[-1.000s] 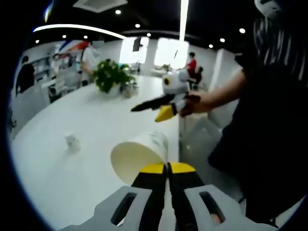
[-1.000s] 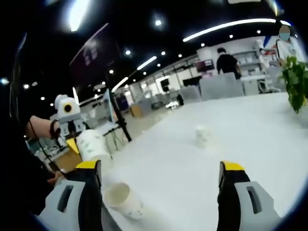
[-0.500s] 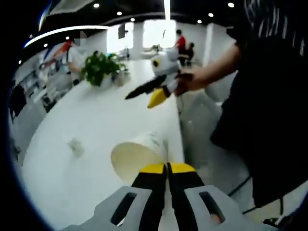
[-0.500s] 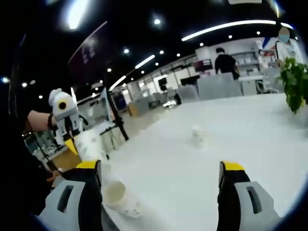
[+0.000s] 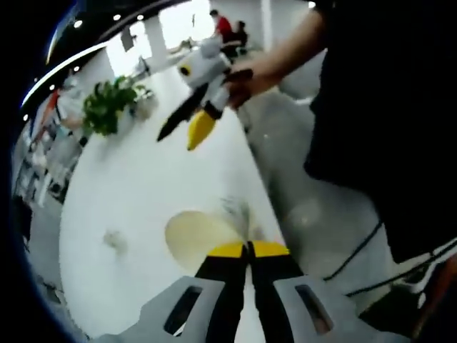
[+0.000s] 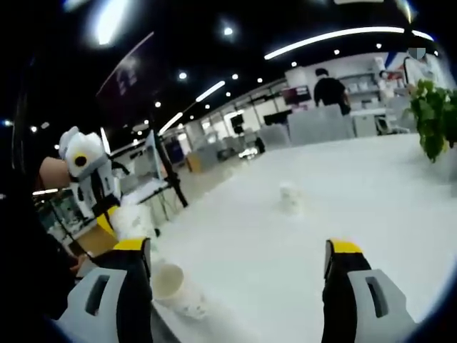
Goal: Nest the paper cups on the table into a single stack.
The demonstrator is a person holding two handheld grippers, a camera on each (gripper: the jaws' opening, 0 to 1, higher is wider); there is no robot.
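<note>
A paper cup [image 5: 196, 239], mouth toward the camera, is pinched by its rim between the closed jaws of the left gripper [image 5: 248, 250]; a second cup [image 6: 180, 291] lies tipped on the white table [image 6: 371, 207] at seven o'clock in the right gripper view; a third cup [image 6: 289, 198] stands upright near centre; the right gripper [image 6: 239, 256] has its jaws spread wide, holding nothing; a potted plant [image 6: 435, 121] sits at three o'clock.

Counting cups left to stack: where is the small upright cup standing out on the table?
In the right gripper view the upright cup stands alone mid-table, beyond the open right claw, left of the plant.
</note>
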